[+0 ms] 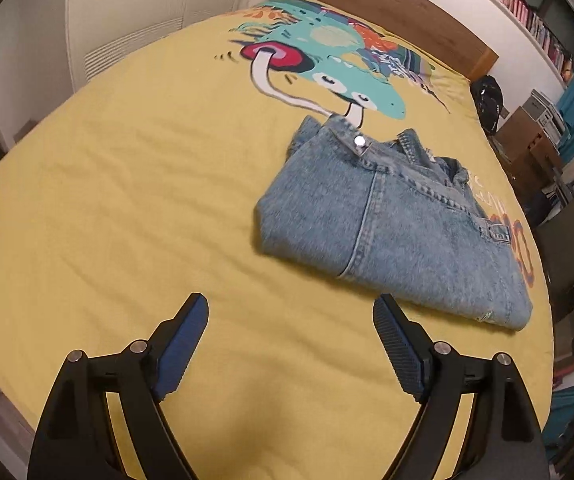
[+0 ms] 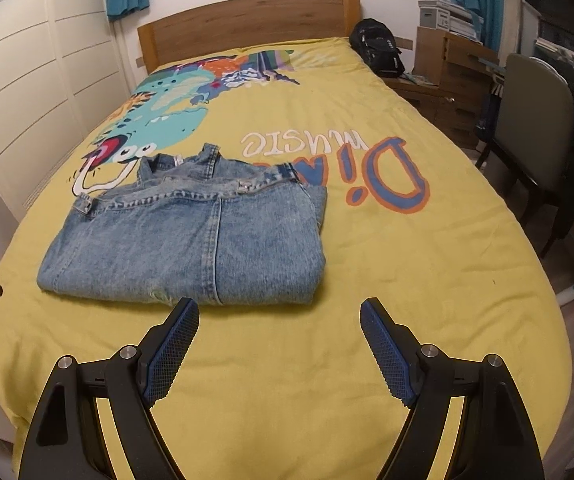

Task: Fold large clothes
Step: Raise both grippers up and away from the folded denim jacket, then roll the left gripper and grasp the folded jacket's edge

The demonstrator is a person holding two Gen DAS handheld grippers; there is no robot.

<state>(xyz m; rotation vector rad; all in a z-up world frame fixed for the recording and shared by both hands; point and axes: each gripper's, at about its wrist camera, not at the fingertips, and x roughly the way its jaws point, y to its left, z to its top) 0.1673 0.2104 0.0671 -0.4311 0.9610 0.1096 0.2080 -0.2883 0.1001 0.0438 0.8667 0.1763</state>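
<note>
My left gripper (image 1: 291, 312) hangs over the yellow bedspread (image 1: 127, 208) with its two blue-padded fingers (image 1: 185, 344) spread wide and nothing between them. My right gripper (image 2: 279, 316) is the same: jaws well apart, empty, above bare yellow cloth.

The folded jeans (image 1: 391, 232) lie flat on the bedspread in a compact rectangle, with the waistband on the side toward the headboard. From my left wrist they sit at about one o'clock, just beyond my right-hand finger pad, not touching it. A metal waist button (image 1: 359, 141) shines at the top of the fold, near twelve o'clock of the bundle. From my right wrist the jeans (image 2: 191, 240) lie at about eleven o'clock, their near edge just past the tip of my left-hand finger (image 2: 175, 344); whether they touch I cannot tell.

A teal cartoon print (image 2: 167, 112) covers the bedspread at eleven o'clock beyond the denim, and large blue and orange lettering (image 2: 387, 176) runs at one o'clock beside it. The wooden headboard (image 2: 247, 20) stands at twelve o'clock. A black backpack (image 2: 379, 46) sits at the bed's far corner at one o'clock, and a chair (image 2: 535, 128) stands off the bed at two o'clock. White wardrobe doors (image 2: 19, 92) fill the nine to ten o'clock side.
</note>
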